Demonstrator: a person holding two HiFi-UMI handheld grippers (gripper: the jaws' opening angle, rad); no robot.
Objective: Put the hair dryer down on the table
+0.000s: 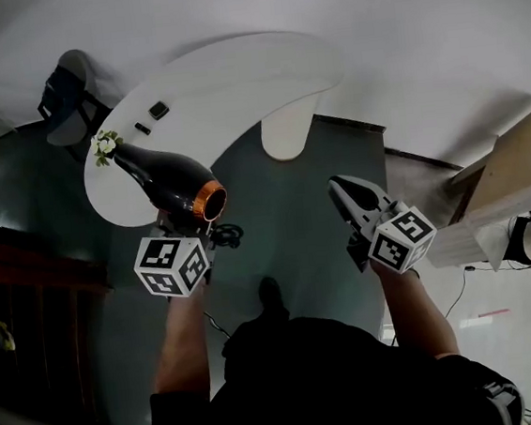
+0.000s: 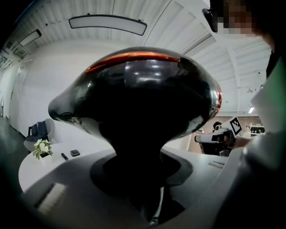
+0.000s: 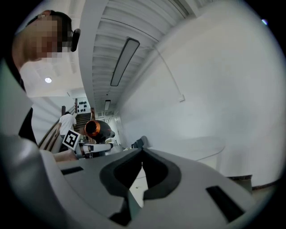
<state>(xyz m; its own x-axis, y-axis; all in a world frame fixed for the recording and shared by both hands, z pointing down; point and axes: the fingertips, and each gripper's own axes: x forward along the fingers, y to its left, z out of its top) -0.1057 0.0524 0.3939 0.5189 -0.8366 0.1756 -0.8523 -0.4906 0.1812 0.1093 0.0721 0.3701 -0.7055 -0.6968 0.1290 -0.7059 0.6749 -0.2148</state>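
Note:
A black hair dryer (image 1: 172, 179) with an orange ring at one end hangs in the air over the near edge of the white curved table (image 1: 233, 78). My left gripper (image 1: 194, 227) is shut on its handle. In the left gripper view the hair dryer (image 2: 143, 103) fills the middle, and its handle runs down between the jaws of the left gripper (image 2: 147, 179). My right gripper (image 1: 344, 192) is to the right over the dark floor, shut and holding nothing. In the right gripper view the tips of the right gripper (image 3: 142, 152) touch, and the hair dryer (image 3: 96, 129) shows far off at the left.
On the table stand a small flower pot (image 1: 105, 145), a dark box (image 1: 158, 111) and a small stick-like item (image 1: 143, 128). A chair (image 1: 69, 95) stands behind the table's left end. Brown board-like furniture (image 1: 516, 171) is at the right. A cable (image 1: 219, 327) lies on the floor.

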